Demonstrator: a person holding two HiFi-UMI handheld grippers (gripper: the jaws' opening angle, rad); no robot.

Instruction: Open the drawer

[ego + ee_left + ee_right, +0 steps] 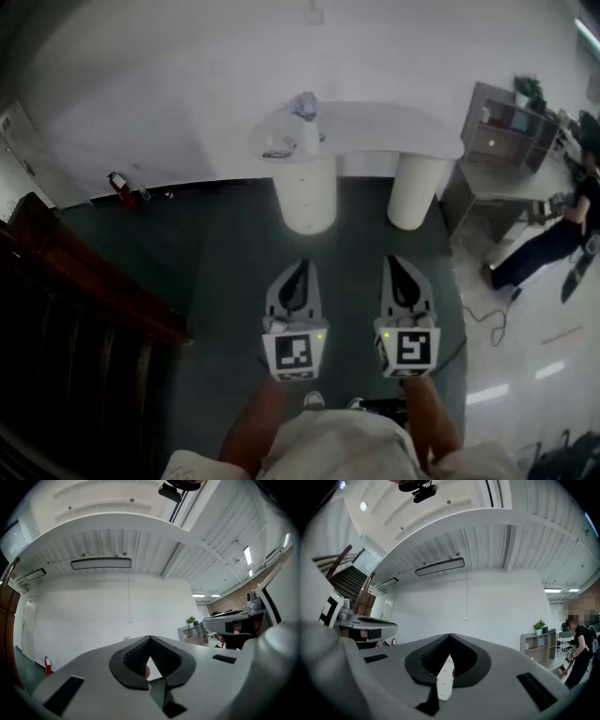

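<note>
Drawer fronts are not showing plainly in any view. The likeliest place, and at this range it is only a guess, is the pale panel point(487, 142) on the grey open shelf unit point(506, 131) standing at the far right, beyond the white curved counter point(375, 131). That counter is resting on two thick white round pillars point(307, 192) and is carrying a few small items near its left end, too small to name.

The person is holding both tools roughly level and side by side in front of the body. They are pointing at the counter and staying well apart from it and from the shelf unit. This is looking like a carrying pose for walking up, not a reach. The left claw point(300, 269) is pressed together with nothing between its pads. The right claw point(401, 264) is likewise closed tip to tip and empty. Both will need spreading before any handle can be taken.

Room for moving is looking generous, with the dark green floor point(234, 244) lying open ahead up to the pillars. The dark wooden staircase point(75, 309) is hemming in the left side. A person in black clothes point(553, 234) is leaning by a desk at the right, near the shelf unit. A cable point(489, 323) is trailing on the pale floor there, so an approach on that side is calling for care.
</note>
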